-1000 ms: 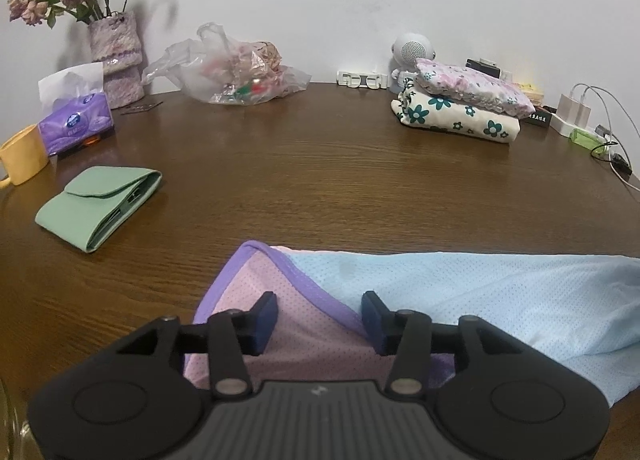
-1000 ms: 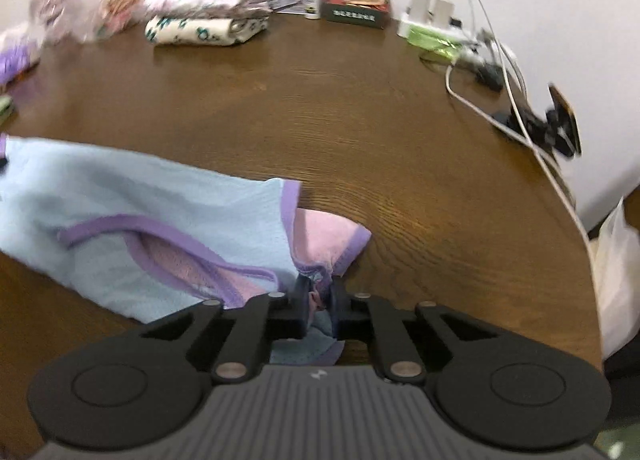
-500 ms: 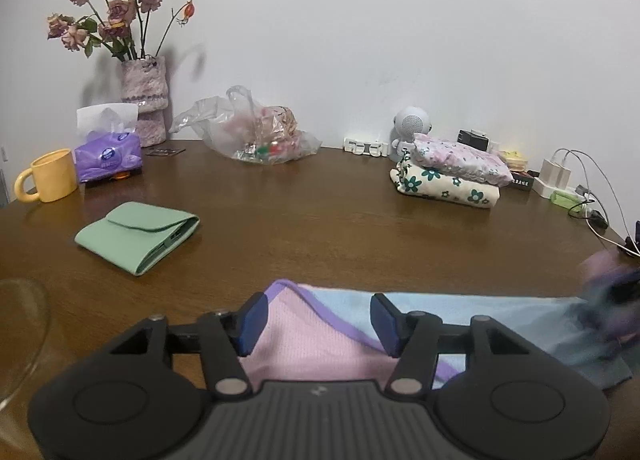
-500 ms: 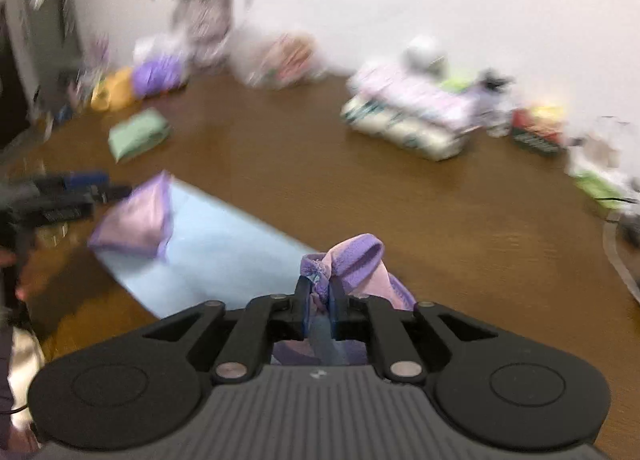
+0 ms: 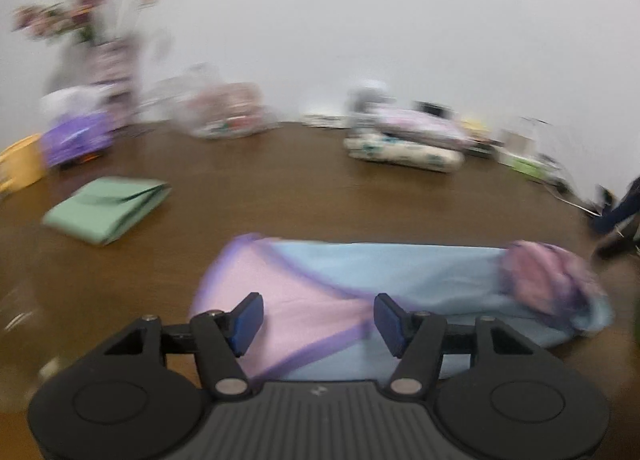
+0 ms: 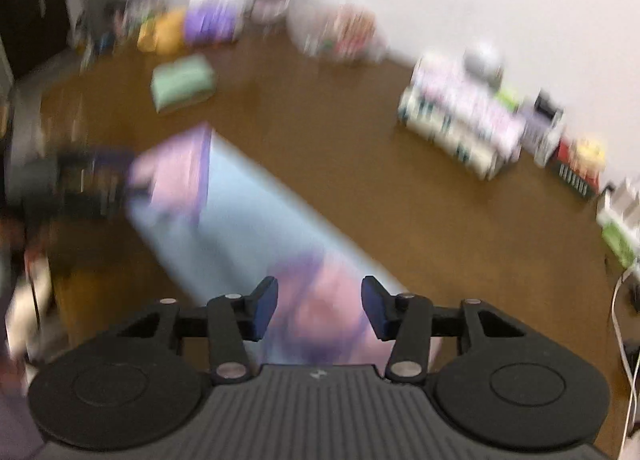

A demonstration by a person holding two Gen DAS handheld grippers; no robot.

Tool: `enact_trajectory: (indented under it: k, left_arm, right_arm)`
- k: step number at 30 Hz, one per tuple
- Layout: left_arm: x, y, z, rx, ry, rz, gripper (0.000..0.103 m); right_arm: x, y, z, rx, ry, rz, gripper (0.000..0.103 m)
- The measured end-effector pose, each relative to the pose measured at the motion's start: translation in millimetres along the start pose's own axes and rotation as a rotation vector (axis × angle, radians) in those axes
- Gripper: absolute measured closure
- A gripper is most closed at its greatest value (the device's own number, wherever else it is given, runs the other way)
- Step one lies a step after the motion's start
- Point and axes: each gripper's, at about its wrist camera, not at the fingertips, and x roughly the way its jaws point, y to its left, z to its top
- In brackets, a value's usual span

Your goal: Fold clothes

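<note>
Both views are motion-blurred. Your left gripper has its fingers spread apart, holding nothing, low in the frame over the pink end of the light blue garment, which lies as a long strip across the brown table. Your right gripper is likewise apart and empty above the bunched pink sleeve at the strip's other end. The risk, likely: that bunched sleeve springs loose or creases the next fold, and a hurried grab could drag the strip askew.
</note>
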Motion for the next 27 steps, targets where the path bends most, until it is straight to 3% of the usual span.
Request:
enact_trajectory:
  k: [2,4,7,10,15,20,27]
  left_arm:
    - [11,-21,6,0.096,0.041,-0.011,0.043]
    - [20,-36,8,0.141,0.066,0.030,0.043]
    - [22,-48,3,0.122,0.074,0.089,0.043]
    - [20,-49,-7,0.089,0.057,0.187,0.043]
    - [8,-25,-15,0.057,0.086,0.264,0.043]
    - [3,-7,-20,-0.016,0.141,0.312,0.044]
    - [2,4,-25,-0.152,0.137,0.374,0.046]
  right_arm:
    - [3,3,-26,0.007,0.034,-0.001,0.056]
    - [-1,2,-38,0.013,0.020,-0.031,0.056]
    - [-11,-7,-33,0.000,-0.032,-0.063,0.056]
    - [-7,-13,-8,-0.057,-0.031,-0.040,0.053]
    - [33,-6,24,-0.176,0.060,-0.030,0.053]
    - [54,18,52,-0.320,0.011,0.047,0.053]
    - [147,69,144,-0.449,0.032,0.098,0.058]
